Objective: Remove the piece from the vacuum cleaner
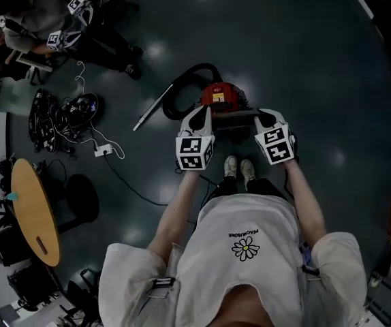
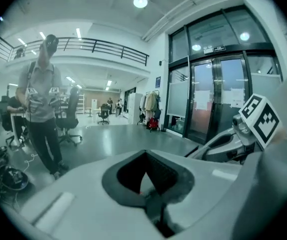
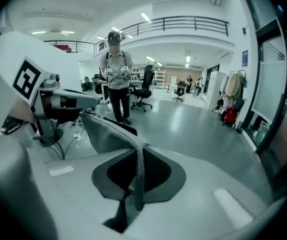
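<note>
White-shelled grippers out front, both arms stretched forward and nearly parallel, marker cubes facing up. Left gripper (image 1: 203,112) and right gripper (image 1: 267,114) point away from the body and tilt downward, level with each other.

Between their tips a dark flat piece (image 1: 235,114) spans crosswise, held in the air above the red vacuum cleaner (image 1: 217,94).

Right gripper view: jaws pinched almost shut on the piece's thin grey edge, which runs out from the pads toward the left gripper.

Left gripper view: pads drawn together to a sliver, only a pale wedge between them. Head view puts the piece's left end right at its tips.

Vacuum cleaner sits on the floor (image 1: 304,60) just beyond the person's shoes (image 1: 240,169). Black hose (image 1: 185,80) loops off its left side, and a pale wand (image 1: 153,107) lies slanted beside that.

Open floor to the right and ahead. Left side is busier:
- round wooden table (image 1: 35,210)
- heap of cables (image 1: 66,114)
- second person (image 1: 39,19) standing well apart

Floor is dark, glossy, spotted with lamp reflections. Room is a tall hall with a balcony railing (image 3: 173,21), glass doors (image 2: 218,94) and office chairs (image 3: 144,91).
</note>
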Demonstrator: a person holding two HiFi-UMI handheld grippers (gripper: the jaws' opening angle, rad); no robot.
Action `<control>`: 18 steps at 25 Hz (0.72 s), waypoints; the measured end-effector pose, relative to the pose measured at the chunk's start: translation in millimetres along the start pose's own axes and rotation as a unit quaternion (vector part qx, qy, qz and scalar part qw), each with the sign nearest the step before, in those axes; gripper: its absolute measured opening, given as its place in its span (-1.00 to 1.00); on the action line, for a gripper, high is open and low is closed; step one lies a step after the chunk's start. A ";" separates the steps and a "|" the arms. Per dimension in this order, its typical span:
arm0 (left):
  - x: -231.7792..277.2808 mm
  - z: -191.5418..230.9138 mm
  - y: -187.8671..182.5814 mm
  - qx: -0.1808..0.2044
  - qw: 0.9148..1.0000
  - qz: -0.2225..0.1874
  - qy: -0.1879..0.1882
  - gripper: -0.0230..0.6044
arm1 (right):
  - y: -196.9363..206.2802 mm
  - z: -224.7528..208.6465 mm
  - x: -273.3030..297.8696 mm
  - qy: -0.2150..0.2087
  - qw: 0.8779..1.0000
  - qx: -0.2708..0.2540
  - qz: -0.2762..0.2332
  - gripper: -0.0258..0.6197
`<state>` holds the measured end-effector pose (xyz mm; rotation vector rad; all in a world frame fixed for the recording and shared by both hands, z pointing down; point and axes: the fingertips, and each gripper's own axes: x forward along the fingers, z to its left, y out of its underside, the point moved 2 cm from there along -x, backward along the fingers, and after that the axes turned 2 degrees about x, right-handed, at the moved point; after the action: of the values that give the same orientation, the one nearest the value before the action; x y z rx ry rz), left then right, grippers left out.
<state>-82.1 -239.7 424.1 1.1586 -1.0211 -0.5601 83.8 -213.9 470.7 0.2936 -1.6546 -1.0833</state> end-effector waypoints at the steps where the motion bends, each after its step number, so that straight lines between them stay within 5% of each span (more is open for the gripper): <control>1: -4.8 0.9 -11.6 0.008 1.000 -0.016 -0.004 -0.92 | -15.9 -1.3 -6.6 0.006 1.000 0.002 -0.024 -0.81; 10: -39.9 20.6 -138.6 0.021 0.984 -0.171 -0.034 -0.93 | -167.1 -11.1 -71.2 0.030 0.970 0.059 -0.236 -0.79; 18: -76.8 25.5 -202.5 0.025 0.965 -0.255 -0.047 -0.92 | -225.6 -3.4 -112.8 0.044 0.946 0.054 -0.316 -0.80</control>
<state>-113.6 -259.0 209.1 1.4604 -0.8156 -1.0087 57.8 -265.6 225.1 0.9803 -1.5760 -1.4190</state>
